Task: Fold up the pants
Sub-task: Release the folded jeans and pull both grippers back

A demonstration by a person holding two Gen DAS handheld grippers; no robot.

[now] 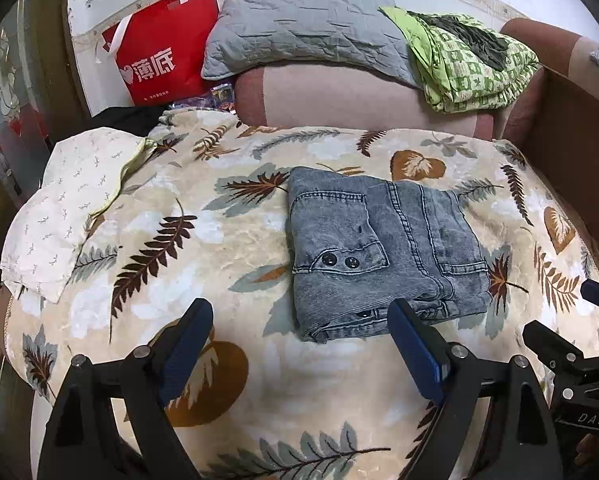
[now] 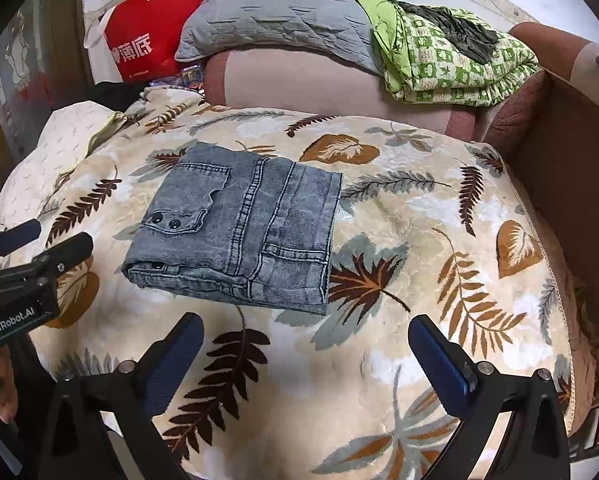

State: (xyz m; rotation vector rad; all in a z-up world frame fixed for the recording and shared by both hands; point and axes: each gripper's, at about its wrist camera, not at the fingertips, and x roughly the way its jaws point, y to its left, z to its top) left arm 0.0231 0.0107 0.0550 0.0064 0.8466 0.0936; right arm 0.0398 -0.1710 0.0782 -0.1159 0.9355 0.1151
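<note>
Jeans (image 1: 383, 252), grey denim, lie folded into a compact rectangle on my leaf-patterned blanket (image 1: 227, 216), snap buttons up. I keep my left gripper (image 1: 299, 320) spread wide just short of their near edge, empty; my right gripper (image 2: 305, 334) hangs spread too, gripping nothing.

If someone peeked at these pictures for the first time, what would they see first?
Probably the folded grey jeans, lying in a neat bundle in the middle of the leaf-patterned blanket. Next, the bright red bag standing at the back left by the wall, and the green checked quilt piled at the back right.
</note>
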